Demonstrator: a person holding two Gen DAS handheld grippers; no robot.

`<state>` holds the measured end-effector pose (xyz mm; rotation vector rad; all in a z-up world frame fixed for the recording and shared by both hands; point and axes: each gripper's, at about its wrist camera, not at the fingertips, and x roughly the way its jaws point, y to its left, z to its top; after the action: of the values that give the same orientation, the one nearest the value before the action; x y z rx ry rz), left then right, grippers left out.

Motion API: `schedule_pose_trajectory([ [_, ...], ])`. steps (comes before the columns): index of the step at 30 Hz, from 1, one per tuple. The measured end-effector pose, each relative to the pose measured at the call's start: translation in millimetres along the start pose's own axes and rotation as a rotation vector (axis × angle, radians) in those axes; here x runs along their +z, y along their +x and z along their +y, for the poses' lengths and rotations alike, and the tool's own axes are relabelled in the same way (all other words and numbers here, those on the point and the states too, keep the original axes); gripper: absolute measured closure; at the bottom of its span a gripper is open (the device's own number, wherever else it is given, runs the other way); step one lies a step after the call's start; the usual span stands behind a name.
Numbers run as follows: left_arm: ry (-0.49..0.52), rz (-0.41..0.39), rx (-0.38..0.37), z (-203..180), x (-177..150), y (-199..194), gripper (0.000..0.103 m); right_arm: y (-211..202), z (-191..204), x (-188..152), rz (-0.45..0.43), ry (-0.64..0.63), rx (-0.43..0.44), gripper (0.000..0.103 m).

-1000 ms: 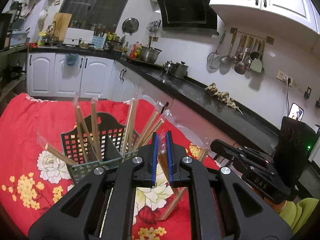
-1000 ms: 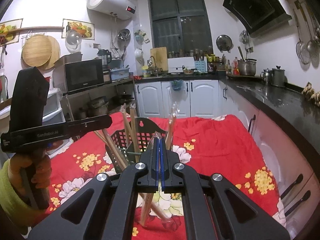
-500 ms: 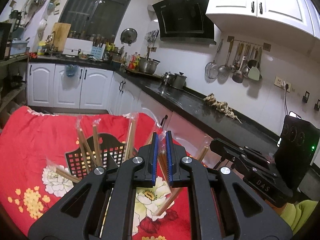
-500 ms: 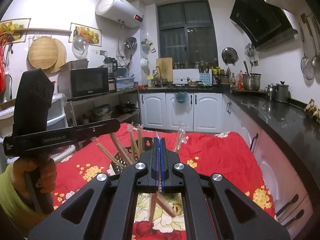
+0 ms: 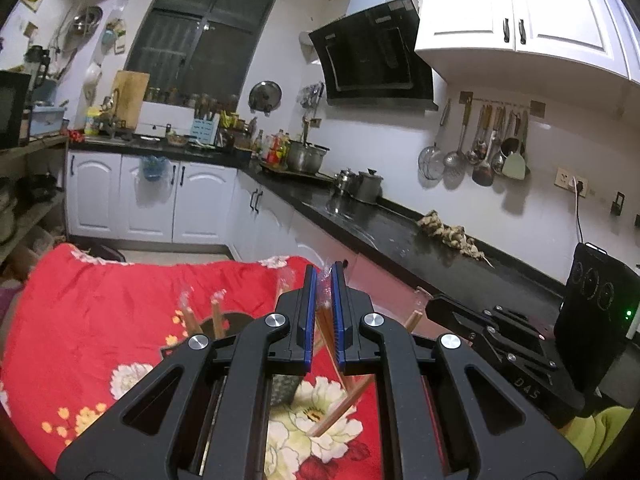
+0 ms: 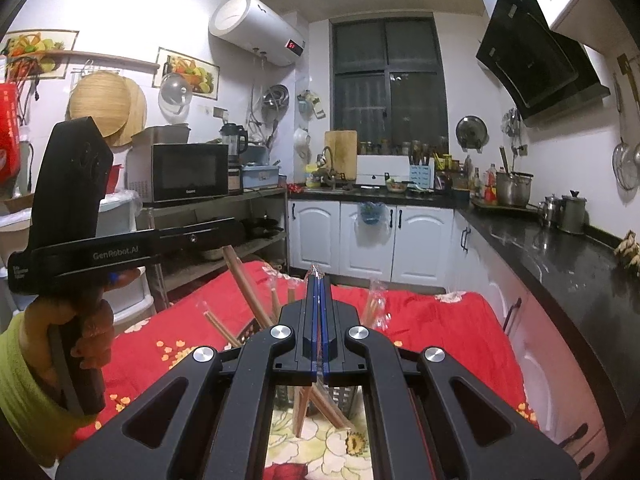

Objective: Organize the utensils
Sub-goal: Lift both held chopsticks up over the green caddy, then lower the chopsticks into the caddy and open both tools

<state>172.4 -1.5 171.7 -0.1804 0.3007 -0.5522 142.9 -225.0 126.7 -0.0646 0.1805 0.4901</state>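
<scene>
Evidently each hand-held gripper [image 5: 321, 276] [image 6: 317, 280] pinches a wrapped chopstick pair [image 5: 340, 400].

— Walls? 
— White; a dark window [image 6: 388, 76] at twelve o'clock, a water heater [image 6: 256, 28] at eleven, ladles on a rail [image 5: 492, 140] at two.
— Fittings?
— White base cabinets [image 6: 368, 236] under a black countertop [image 5: 384, 232]; range hood [image 5: 372, 56] at one; microwave [image 6: 184, 172] on a shelf at nine.
— Light?
— Artificial, bright.
</scene>
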Motion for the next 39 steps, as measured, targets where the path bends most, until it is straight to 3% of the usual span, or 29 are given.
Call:
schedule_pose_trajectory([
  [22,0.030,-0.135,0.189,35.9,45.4,-39.3,0.099,19.0,-19.5,54.4,-0.122,-0.011,-0.049,0.102],
  [39,0.062,-0.143,0.312,62.3,44.2,-34.5,0.099,51.4,-35.1,58.7,-0.126,-0.001,-0.097,0.102],
])
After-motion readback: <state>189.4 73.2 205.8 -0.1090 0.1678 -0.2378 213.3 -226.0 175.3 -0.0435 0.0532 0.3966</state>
